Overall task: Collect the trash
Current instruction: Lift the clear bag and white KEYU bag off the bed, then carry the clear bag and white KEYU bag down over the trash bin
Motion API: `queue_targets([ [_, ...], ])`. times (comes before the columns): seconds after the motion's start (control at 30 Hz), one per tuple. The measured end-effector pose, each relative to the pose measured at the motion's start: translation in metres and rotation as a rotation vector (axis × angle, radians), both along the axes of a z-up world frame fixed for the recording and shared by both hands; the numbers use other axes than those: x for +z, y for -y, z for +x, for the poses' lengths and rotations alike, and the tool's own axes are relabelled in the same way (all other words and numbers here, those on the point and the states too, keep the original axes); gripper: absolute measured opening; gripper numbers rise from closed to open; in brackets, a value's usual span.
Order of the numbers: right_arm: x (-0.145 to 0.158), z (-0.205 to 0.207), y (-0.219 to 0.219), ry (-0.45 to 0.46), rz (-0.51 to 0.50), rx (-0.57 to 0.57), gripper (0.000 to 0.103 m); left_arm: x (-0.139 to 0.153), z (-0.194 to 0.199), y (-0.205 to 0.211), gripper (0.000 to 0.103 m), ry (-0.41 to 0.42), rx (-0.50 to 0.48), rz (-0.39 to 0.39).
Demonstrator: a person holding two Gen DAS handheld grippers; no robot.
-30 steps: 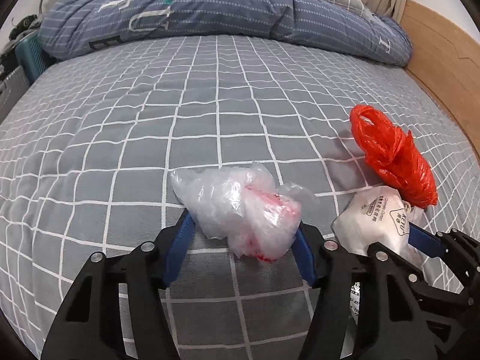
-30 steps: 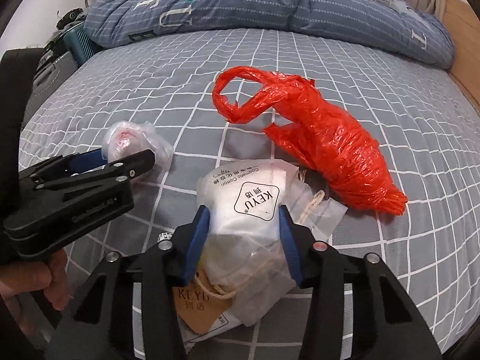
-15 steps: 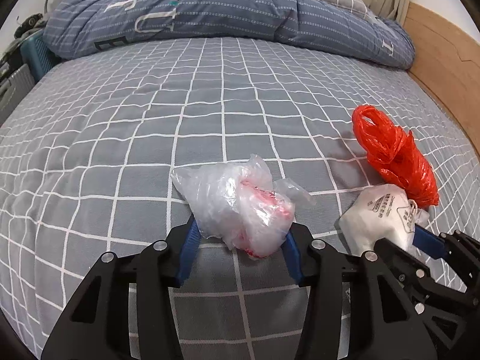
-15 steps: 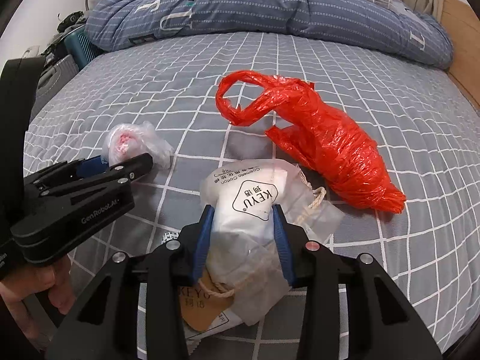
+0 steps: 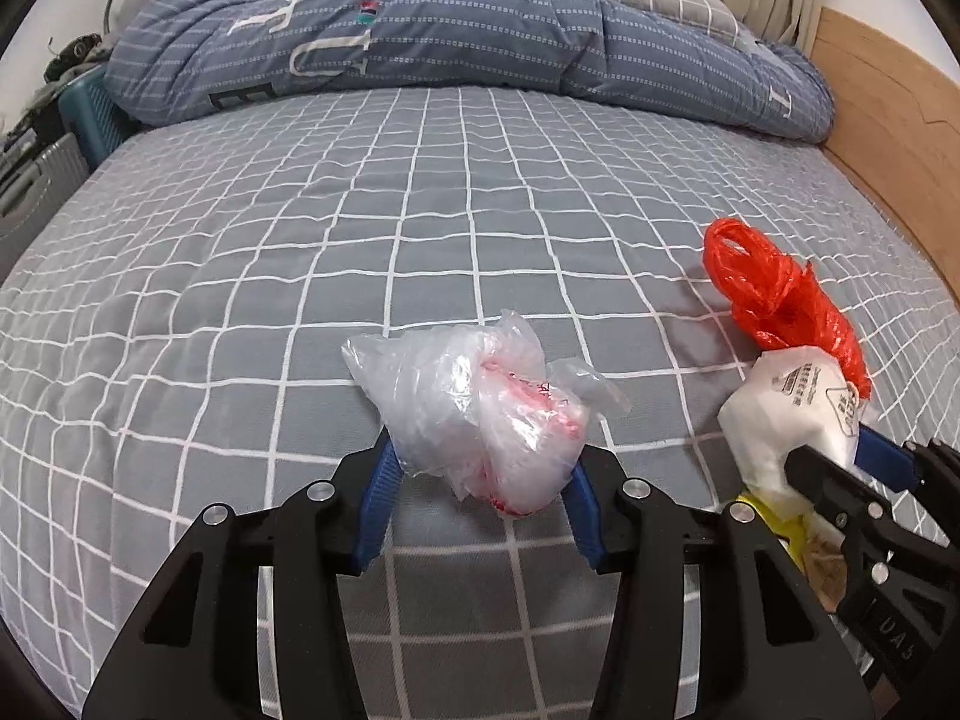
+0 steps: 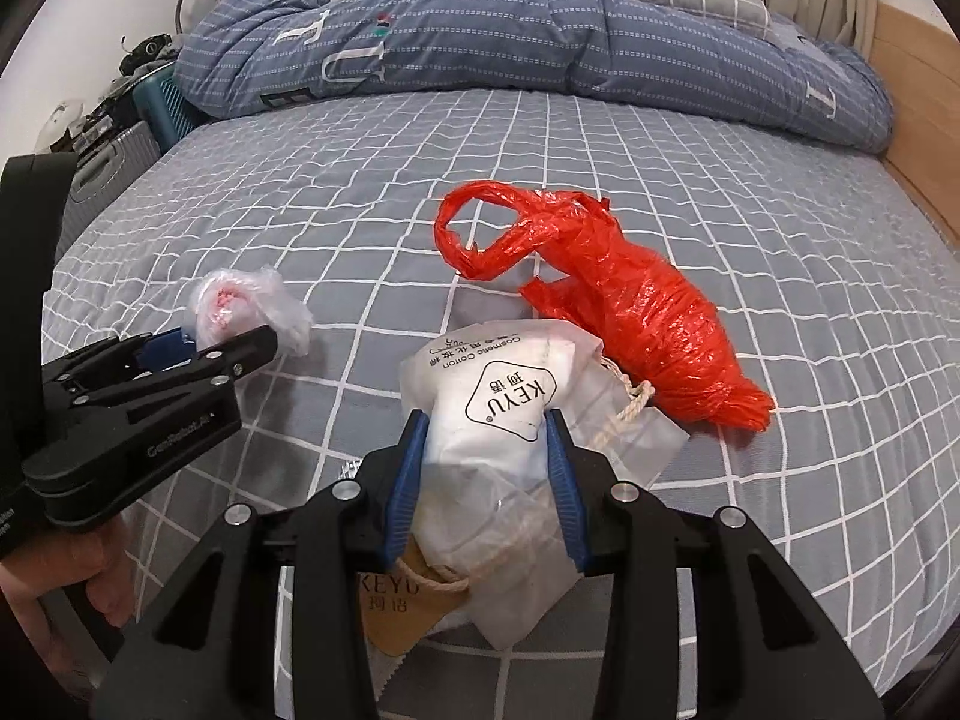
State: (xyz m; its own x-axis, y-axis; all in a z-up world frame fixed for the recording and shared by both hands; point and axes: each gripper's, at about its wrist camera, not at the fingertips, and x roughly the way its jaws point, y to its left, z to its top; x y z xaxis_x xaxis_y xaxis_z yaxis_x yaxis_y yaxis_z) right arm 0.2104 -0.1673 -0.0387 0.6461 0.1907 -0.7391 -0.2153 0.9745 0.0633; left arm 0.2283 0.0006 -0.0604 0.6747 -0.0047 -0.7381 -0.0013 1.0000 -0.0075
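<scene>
The big bed [image 5: 300, 240] fills both views, with a grey sheet of white squares. A blue blanket [image 5: 450, 30] lies along the top. A wood board [image 5: 888, 114] is at the upper right.

The red bag [image 6: 630, 312] lies loose in the middle of the right view. Its long side runs from upper left to lower right. It is just past the right claw [image 6: 487, 468], so that claw is nearer.

The right claw is pinched on the white cotton pack [image 6: 498, 408]. The left claw [image 5: 483, 492], low in the left view, is pinched on the clear bag [image 5: 474, 408].
</scene>
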Motion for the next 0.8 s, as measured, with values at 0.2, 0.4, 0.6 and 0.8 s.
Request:
queue_targets([
  [0.2,0.015,-0.015,0.005,0.044,0.006,-0.015,0.038,0.008,-0.02,-0.004,0.048,0.015,0.009,-0.001],
  [0.4,0.03,-0.031,0.01,0.08,0.011,-0.026,0.038,0.02,-0.037,-0.009,0.048,0.032,0.024,-0.013],
  [0.6,0.039,-0.046,0.011,0.096,0.02,-0.03,0.038,0.026,-0.057,-0.016,0.048,0.04,0.039,-0.01],
  [0.8,0.048,-0.064,0.014,0.119,0.012,-0.029,0.038,0.037,-0.08,-0.017,0.048,0.052,0.036,-0.022],
])
